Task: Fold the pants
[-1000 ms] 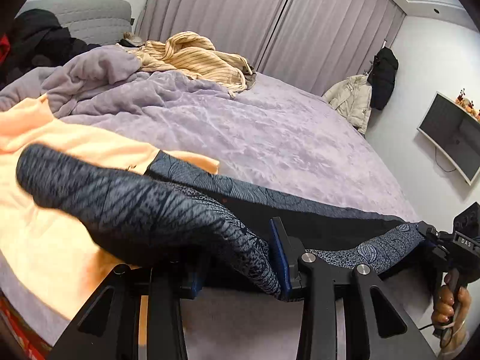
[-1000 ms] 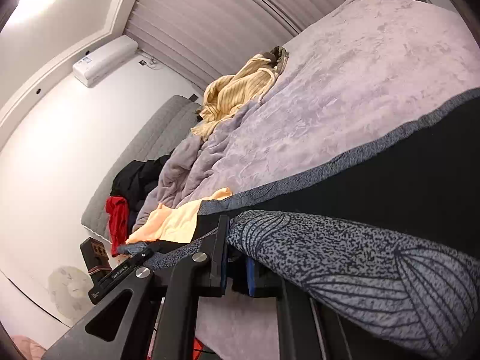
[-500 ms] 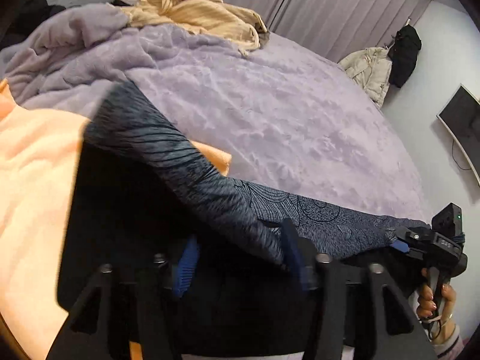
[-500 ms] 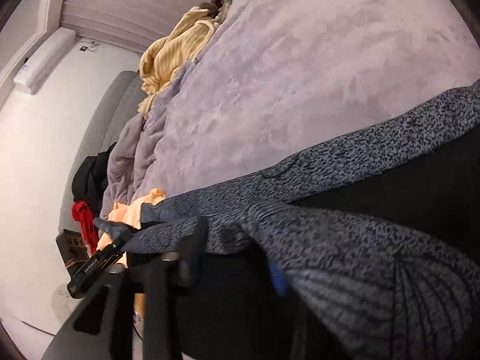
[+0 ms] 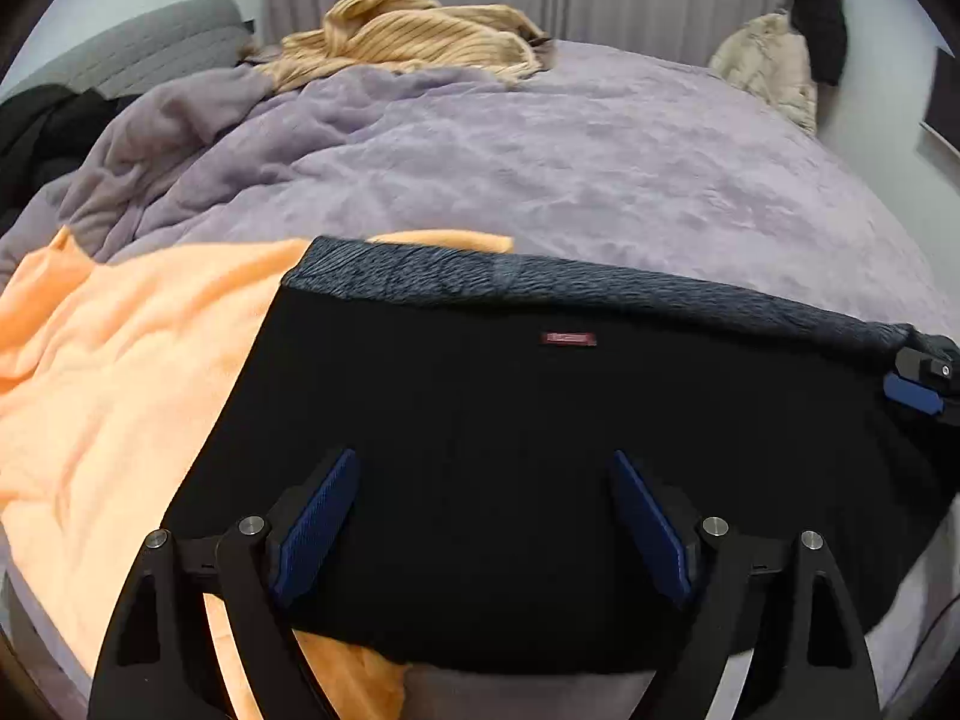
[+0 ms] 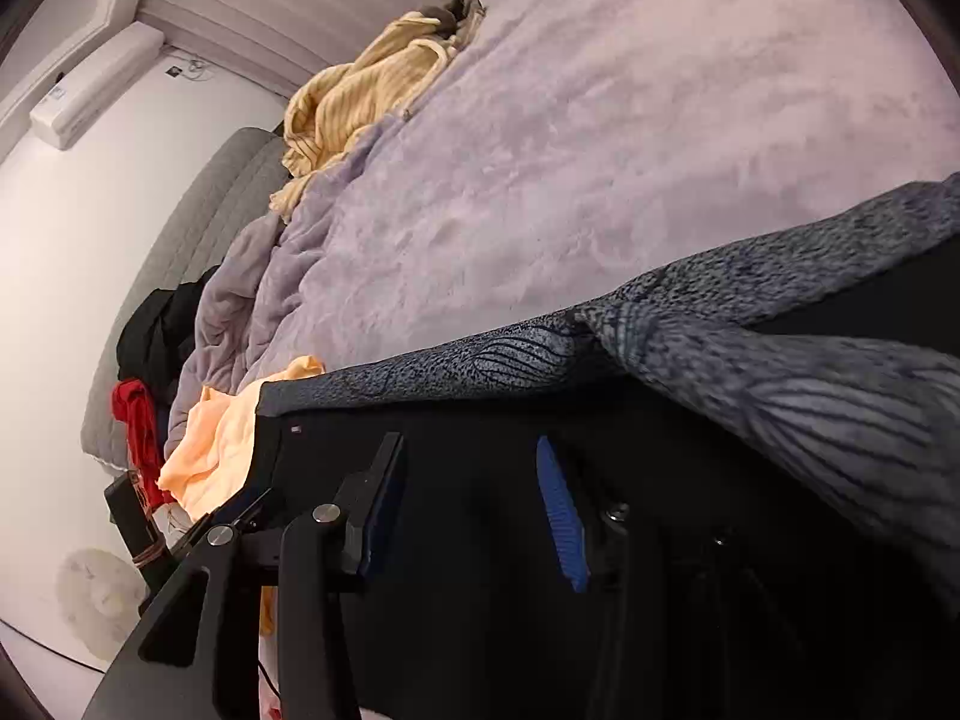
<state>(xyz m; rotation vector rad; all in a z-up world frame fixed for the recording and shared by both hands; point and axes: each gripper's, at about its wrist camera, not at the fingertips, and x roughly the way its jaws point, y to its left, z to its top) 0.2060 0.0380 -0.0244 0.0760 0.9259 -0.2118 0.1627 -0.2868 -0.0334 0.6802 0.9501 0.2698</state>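
The black pants with a grey-blue patterned band (image 5: 540,432) lie flat on the near part of the lilac plush bed cover (image 5: 600,168) in the left wrist view, their left end overlapping an orange fleece cloth (image 5: 120,372). A small red label (image 5: 568,339) sits near the band along the far edge. The left gripper (image 5: 483,531) hangs over the black cloth with its blue pads wide apart; its jaws have just been opening, and nothing is pinched between them. The right gripper (image 5: 918,381) shows at the pants' right end, by the band. A tan striped garment (image 5: 414,36) is heaped at the far side of the bed.

In the right wrist view the pants (image 6: 480,540) fill the near half, the patterned band running along their far edge, with a patterned flap lying folded over at the right. The right gripper (image 6: 474,513) is part open above the black cloth, gripping nothing; its jaws have just been closing. The orange cloth (image 6: 222,450) pokes out at the pants' far left end, beyond it a red garment (image 6: 135,420).
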